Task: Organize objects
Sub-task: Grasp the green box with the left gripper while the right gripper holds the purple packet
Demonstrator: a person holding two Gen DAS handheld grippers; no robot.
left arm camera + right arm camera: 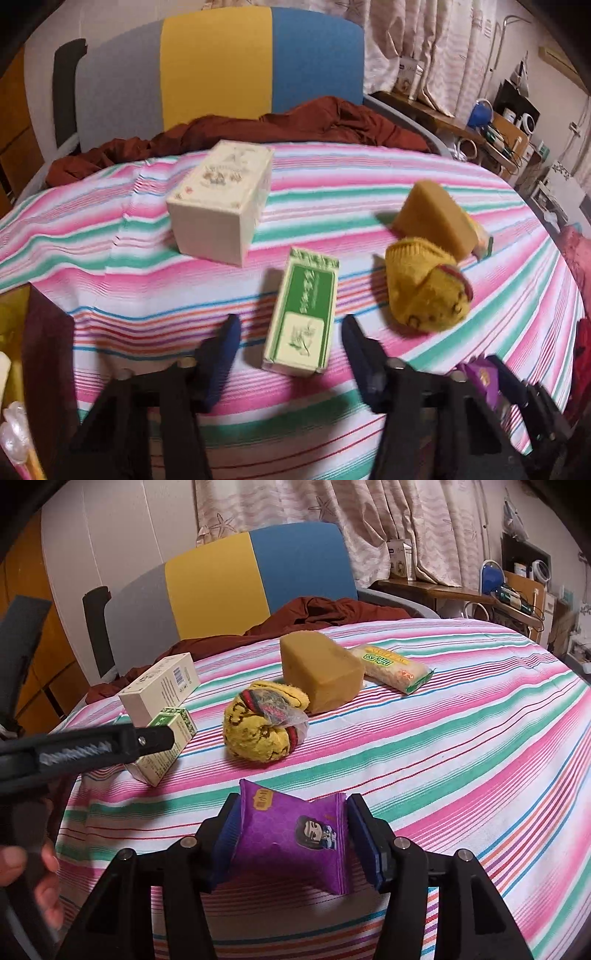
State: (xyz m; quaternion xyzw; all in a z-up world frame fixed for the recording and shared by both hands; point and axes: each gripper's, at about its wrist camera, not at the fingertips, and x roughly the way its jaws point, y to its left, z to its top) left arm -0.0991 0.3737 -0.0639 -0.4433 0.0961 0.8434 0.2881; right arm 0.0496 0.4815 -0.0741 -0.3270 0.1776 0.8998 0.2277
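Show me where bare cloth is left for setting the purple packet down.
Widest free patch: the striped cloth right of the yellow sock ball and in front of the noodle packet. Crowded: the left, where the green box, cream box and left gripper sit.

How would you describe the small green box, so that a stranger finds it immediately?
On the striped tablecloth, look just ahead of the open left gripper. The green box lies flat there, nearer than the larger cream box. Only it has a green label with a leaf drawing.

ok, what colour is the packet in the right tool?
Purple packet with a cartoon face printed on it, shown best in the right wrist view.
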